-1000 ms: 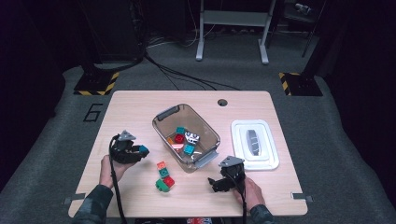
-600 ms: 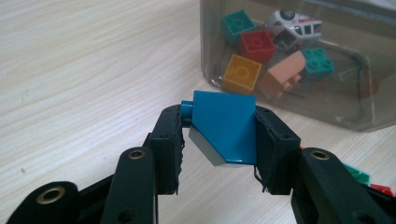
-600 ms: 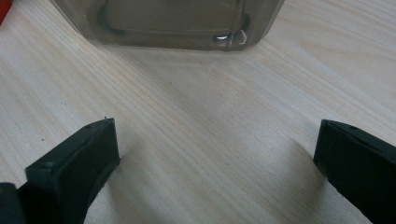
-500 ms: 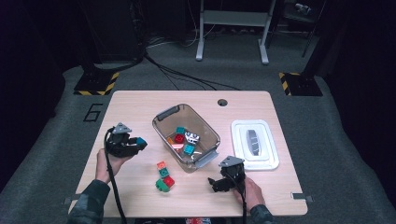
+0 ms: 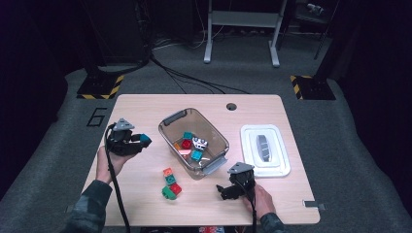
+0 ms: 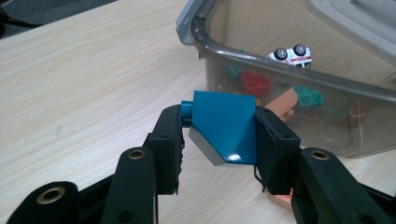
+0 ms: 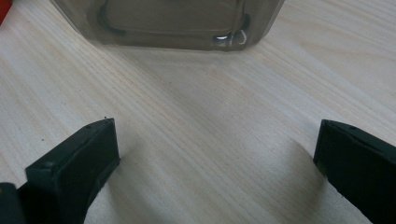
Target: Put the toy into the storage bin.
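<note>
From the high view, your left gripper [image 5: 130, 142] sits over the left side of the bench [image 5: 145, 104], raised and pointed right toward the clear bin [image 5: 170, 133], with a teal block [image 5: 144, 141] at its tip; that aim suggests the block is bound for the bin, where other toy pieces already lie. A small cluster of loose blocks [image 5: 170, 183] waits on the bench just near of the bin, probably next in line. Your right gripper [image 5: 228, 191] rests low on the near bench, just near of the bin's near-right corner, and the white lid [image 5: 282, 167] lies flat to the right, well clear of the opening so the bin can take pieces. In the left gripper view, the jaws are closed onto the teal block, clamping its two sides so its sloped face points up; the bin rim stands just beyond, and a toy car [image 6: 292, 53] lies wheels-up inside. In the right gripper view, the jaws stand wide apart with nothing between them, hovering close over bare wood facing the bin wall, likely parked ready to steady it.
</note>
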Motion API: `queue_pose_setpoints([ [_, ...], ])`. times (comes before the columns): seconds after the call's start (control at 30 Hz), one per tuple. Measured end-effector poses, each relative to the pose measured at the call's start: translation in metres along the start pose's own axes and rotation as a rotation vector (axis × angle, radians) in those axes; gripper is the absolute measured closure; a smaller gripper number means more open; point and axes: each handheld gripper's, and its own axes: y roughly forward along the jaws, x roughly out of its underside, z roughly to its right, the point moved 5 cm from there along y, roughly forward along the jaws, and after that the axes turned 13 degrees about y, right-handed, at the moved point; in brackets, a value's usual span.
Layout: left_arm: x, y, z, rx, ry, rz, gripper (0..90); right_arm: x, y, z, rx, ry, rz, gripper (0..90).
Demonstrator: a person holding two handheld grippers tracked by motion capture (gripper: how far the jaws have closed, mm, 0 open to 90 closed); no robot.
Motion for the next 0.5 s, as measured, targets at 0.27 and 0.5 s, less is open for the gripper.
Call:
queue_pose_setpoints([
  [0.27, -0.024, -0.005, -0.003, -0.013, 0.036, 0.017, 57.2, 0.000, 0.000, 0.000, 0.001, 0.002, 0.001, 0.0],
  [0.5, -0.043, -0.005, -0.001, -0.017, 0.058, 0.029, 57.2, 0.000, 0.000, 0.000, 0.001, 0.002, 0.001, 0.0],
])
